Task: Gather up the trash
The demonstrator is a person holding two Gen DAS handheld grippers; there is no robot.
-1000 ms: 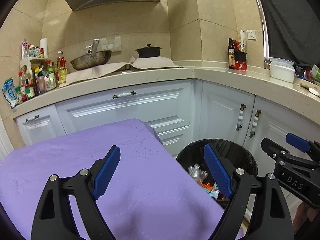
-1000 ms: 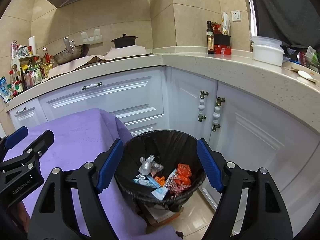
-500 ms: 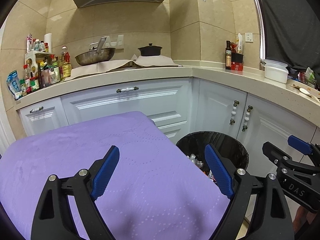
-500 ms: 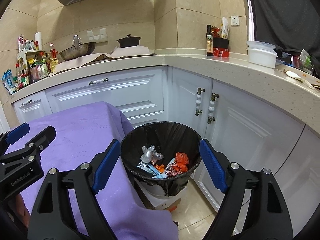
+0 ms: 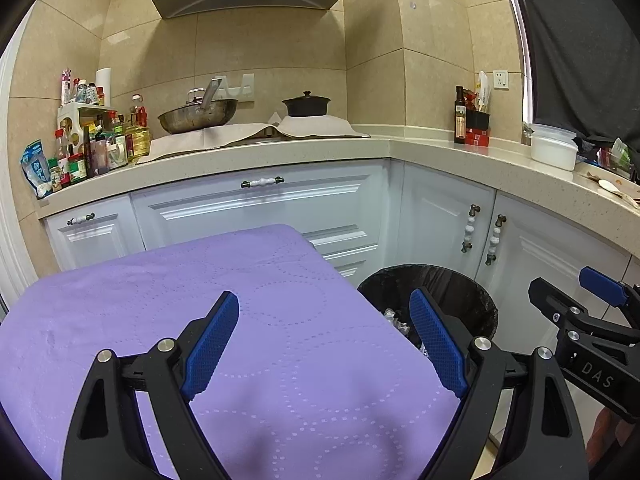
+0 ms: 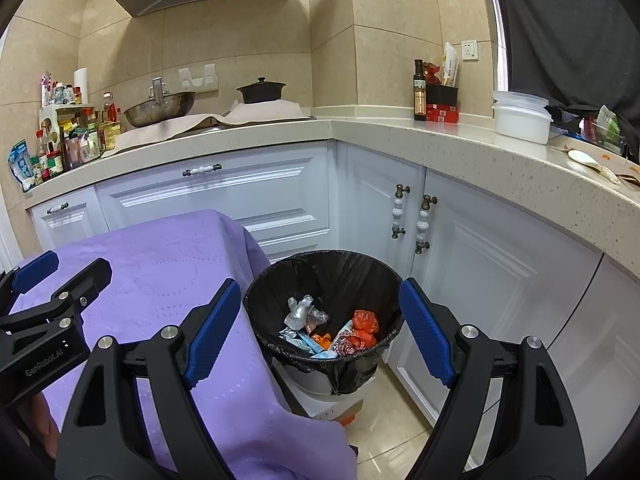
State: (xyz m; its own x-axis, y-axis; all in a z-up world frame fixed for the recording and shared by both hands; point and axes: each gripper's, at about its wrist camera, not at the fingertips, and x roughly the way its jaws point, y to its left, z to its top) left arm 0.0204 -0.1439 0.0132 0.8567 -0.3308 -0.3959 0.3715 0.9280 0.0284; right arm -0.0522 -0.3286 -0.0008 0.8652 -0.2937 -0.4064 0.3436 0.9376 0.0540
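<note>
Left gripper (image 5: 324, 344), jaws spread wide and empty, over a purple dotted cloth-covered tabletop (image 5: 160, 300). Right gripper (image 6: 320, 328), likewise spread and empty, looks down into a round black-bagged trash bin (image 6: 344, 268) directly ahead and below its fingertips. Crumpled clear, blue and orange wrappers (image 6: 332, 328) lie at the bin's bottom. No loose trash shows on the cloth. The bin lies ahead-right of the left gripper and nearer the right one; collection appears largely complete.
</note>
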